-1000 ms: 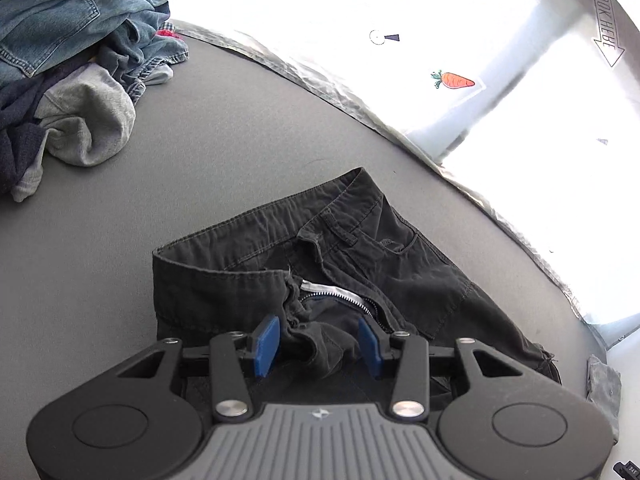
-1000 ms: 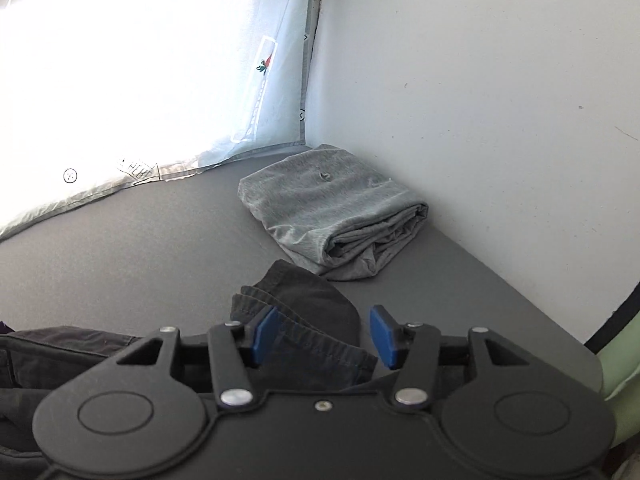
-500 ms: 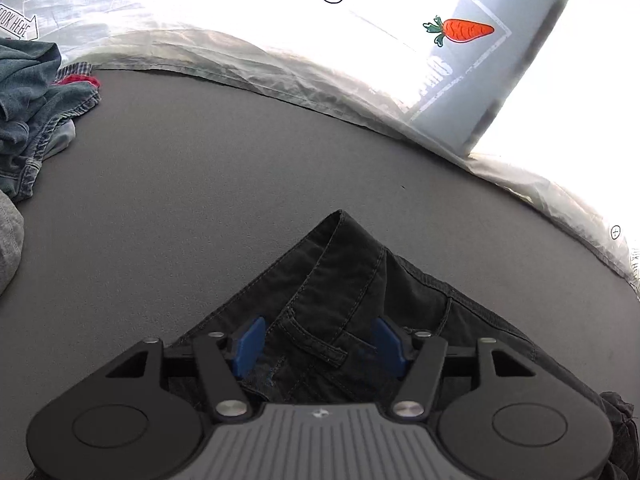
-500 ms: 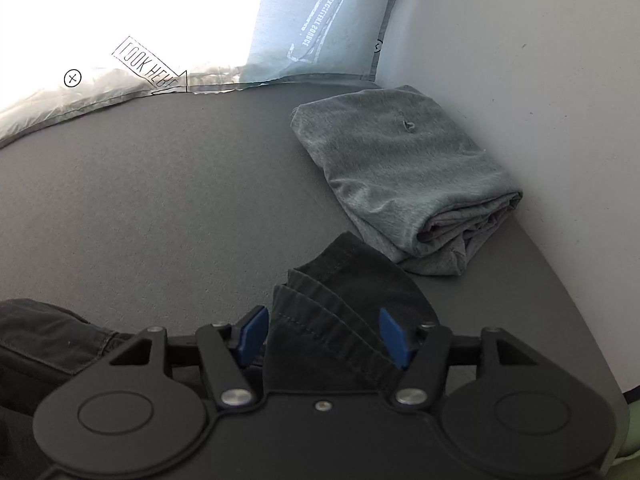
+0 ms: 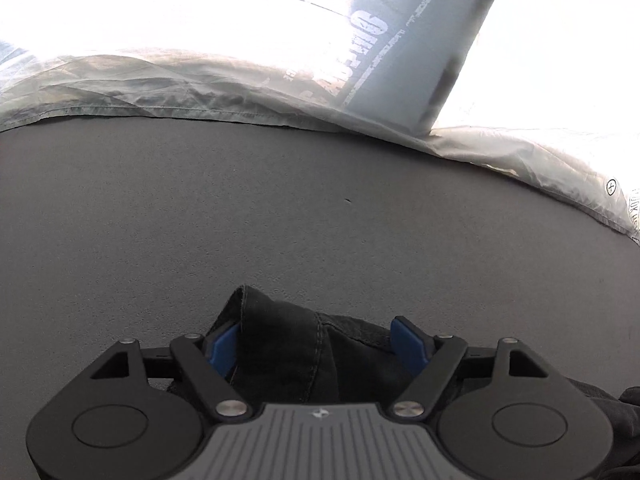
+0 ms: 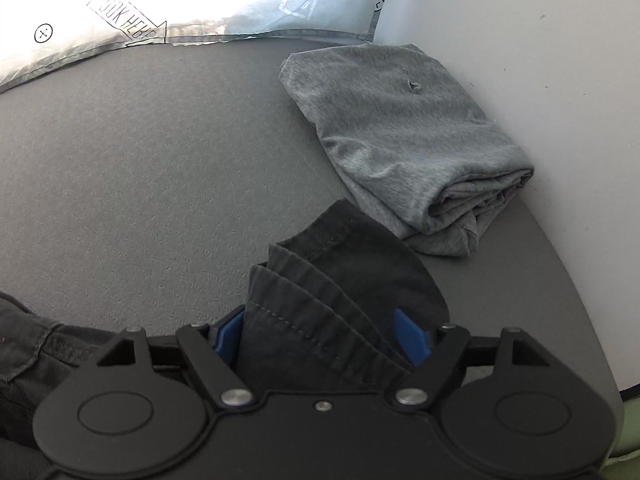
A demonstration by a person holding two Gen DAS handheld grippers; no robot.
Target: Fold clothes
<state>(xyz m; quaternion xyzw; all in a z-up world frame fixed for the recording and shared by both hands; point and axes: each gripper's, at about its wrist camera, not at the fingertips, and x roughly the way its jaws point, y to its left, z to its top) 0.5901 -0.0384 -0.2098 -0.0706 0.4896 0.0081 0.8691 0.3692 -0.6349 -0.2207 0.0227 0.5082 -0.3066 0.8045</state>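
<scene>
Dark grey shorts lie on the grey table. In the left wrist view a corner of the shorts [image 5: 288, 344] sits between the blue pads of my left gripper [image 5: 318, 346], whose jaws stand wide apart around the cloth. In the right wrist view the layered leg hems of the shorts [image 6: 340, 276] lie between the pads of my right gripper [image 6: 324, 336], also wide apart. More of the shorts [image 6: 28, 344] trails off at the lower left.
A folded light grey garment [image 6: 404, 136] lies at the back right against the white wall [image 6: 540, 40]. A translucent printed sheet [image 5: 280, 60] with a carrot picture hangs along the table's far edge. The grey table surface [image 5: 280, 208] stretches ahead.
My left gripper has swung from the zipper area to a corner of the shorts, and the clothes pile has left its view. My right gripper has moved forward over the leg hems.
</scene>
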